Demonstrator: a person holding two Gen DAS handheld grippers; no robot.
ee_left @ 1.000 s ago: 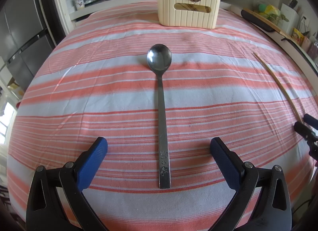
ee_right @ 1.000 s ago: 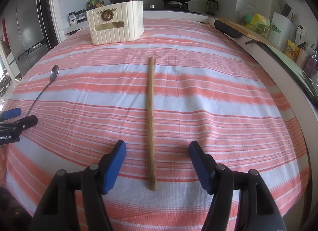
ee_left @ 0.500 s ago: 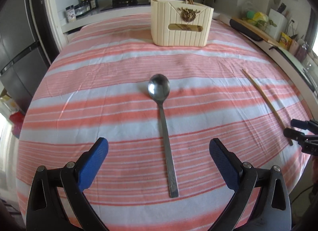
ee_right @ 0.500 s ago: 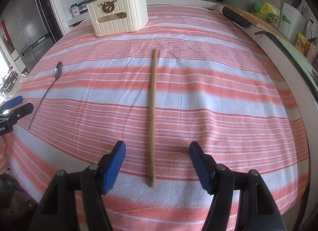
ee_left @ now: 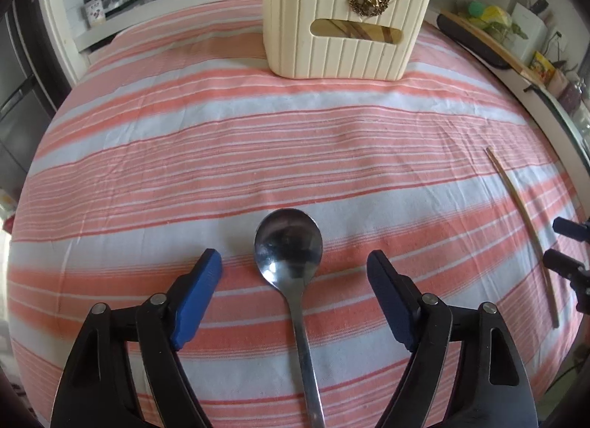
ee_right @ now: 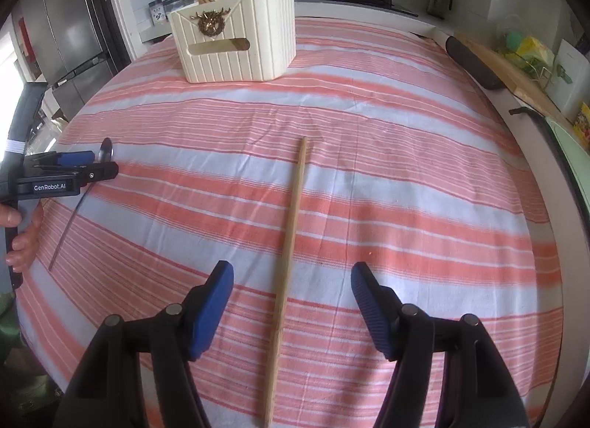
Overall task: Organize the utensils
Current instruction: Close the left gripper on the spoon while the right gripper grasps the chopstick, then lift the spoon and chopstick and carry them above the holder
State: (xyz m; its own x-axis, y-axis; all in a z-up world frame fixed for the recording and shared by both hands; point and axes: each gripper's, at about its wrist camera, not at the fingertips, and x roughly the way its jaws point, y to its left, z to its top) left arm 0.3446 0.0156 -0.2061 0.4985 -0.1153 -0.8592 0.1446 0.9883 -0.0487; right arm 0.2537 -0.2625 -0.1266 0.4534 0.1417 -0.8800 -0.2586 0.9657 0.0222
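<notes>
The spoon (ee_left: 291,280) lies on the striped cloth (ee_left: 221,155) over the counter, its handle end cut off at the frame's bottom edge. The left gripper (ee_left: 295,262) straddles its neck, blue fingers (ee_left: 195,295) closing but clear of the metal. The right gripper (ee_right: 291,288) has its fingers apart either side of a wooden chopstick (ee_right: 287,265), not touching. At the far end, the cream holder (ee_right: 236,41) has chopsticks poking out; its remaining contents are hidden.
</notes>
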